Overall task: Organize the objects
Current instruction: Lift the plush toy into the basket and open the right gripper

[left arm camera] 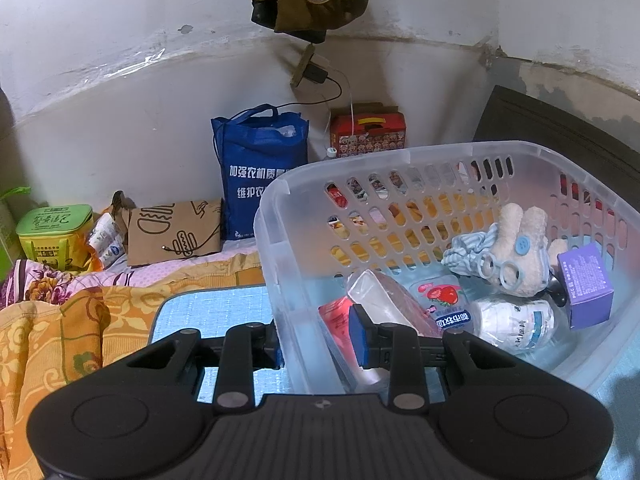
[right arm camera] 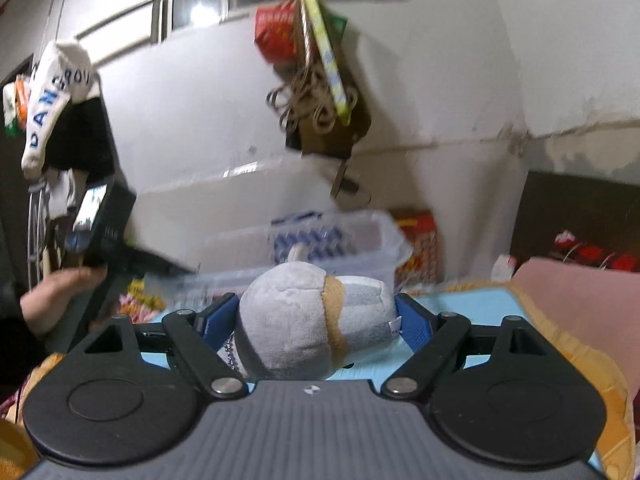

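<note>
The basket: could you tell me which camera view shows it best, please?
The left wrist view. There the basket fills the right half, sharp, with the left gripper closed across its near wall and its contents visible. In the right wrist view the basket is small, blurred and partly hidden behind the plush.

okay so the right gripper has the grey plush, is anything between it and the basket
Nothing visible. The right gripper holds the grey plush, and the basket sits straight ahead with only bare blue mat between. The left gripper straddles the basket's near wall.
</note>
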A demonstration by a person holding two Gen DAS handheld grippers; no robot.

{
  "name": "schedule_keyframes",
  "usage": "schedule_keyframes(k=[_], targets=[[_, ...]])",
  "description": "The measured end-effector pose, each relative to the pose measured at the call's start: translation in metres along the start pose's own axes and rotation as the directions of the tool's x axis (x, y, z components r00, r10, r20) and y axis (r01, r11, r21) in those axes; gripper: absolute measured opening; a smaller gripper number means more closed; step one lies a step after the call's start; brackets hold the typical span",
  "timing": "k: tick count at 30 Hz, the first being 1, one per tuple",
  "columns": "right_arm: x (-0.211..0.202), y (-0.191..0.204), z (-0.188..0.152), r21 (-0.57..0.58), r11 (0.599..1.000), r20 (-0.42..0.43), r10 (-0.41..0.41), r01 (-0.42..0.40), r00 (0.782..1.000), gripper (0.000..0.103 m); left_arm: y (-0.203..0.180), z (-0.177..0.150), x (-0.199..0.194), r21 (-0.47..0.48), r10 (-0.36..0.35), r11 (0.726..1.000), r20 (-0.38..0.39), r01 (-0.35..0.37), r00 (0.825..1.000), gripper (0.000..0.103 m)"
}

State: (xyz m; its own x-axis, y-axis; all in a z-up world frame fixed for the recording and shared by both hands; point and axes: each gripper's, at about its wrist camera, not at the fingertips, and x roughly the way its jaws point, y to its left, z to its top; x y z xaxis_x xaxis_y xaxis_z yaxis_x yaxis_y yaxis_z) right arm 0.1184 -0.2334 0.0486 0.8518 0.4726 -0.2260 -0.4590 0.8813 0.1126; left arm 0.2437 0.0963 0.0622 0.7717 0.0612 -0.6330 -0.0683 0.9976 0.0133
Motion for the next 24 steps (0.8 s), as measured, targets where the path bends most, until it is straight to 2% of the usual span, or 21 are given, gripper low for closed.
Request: schedule_keyframes(k=[5, 7, 13, 15, 18, 24], targets=[[0.009, 0.0, 0.031, -0.016, 1.0, 0.058, 0.011, -0.01, 0.998, 0.085, 0.0, 0.0, 0.0, 0.0, 0.0, 1.0, 0.0, 0.0, 1.0, 0.035], [0.021, 0.0, 0.046, -0.031, 0.999, 0.051, 0.027, -0.025, 0.998, 0.085, 0.0, 0.0, 0.0, 0.0, 0.0, 1.0, 0.0, 0.0, 1.0, 0.035], [0.102, 0.013, 0.094, -0.068, 0.993, -0.114, 0.088, -0.096, 0.99, 0.085, 0.0, 0.0, 0.0, 0.0, -0.002, 1.0, -0.001, 0.002, 1.0, 0.035], [0.12, 0.023, 0.104, -0.103, 0.99, -0.133, 0.078, -0.092, 0.988, 0.085, 0.0, 0.0, 0.0, 0.001, -0.005, 1.0, 0.0, 0.005, 1.0, 0.035], [0.144, 0.041, 0.103, -0.143, 0.986, -0.175, 0.059, -0.085, 0.983, 0.085, -0.001, 0.0, 0.001, 0.001, -0.004, 1.0, -0.002, 0.004, 1.0, 0.035], [0.178, 0.06, 0.076, -0.231, 0.968, -0.292, 0.027, -0.097, 0.956, 0.089, -0.001, 0.0, 0.001, 0.002, -0.003, 1.0, -0.004, 0.003, 1.0, 0.035]])
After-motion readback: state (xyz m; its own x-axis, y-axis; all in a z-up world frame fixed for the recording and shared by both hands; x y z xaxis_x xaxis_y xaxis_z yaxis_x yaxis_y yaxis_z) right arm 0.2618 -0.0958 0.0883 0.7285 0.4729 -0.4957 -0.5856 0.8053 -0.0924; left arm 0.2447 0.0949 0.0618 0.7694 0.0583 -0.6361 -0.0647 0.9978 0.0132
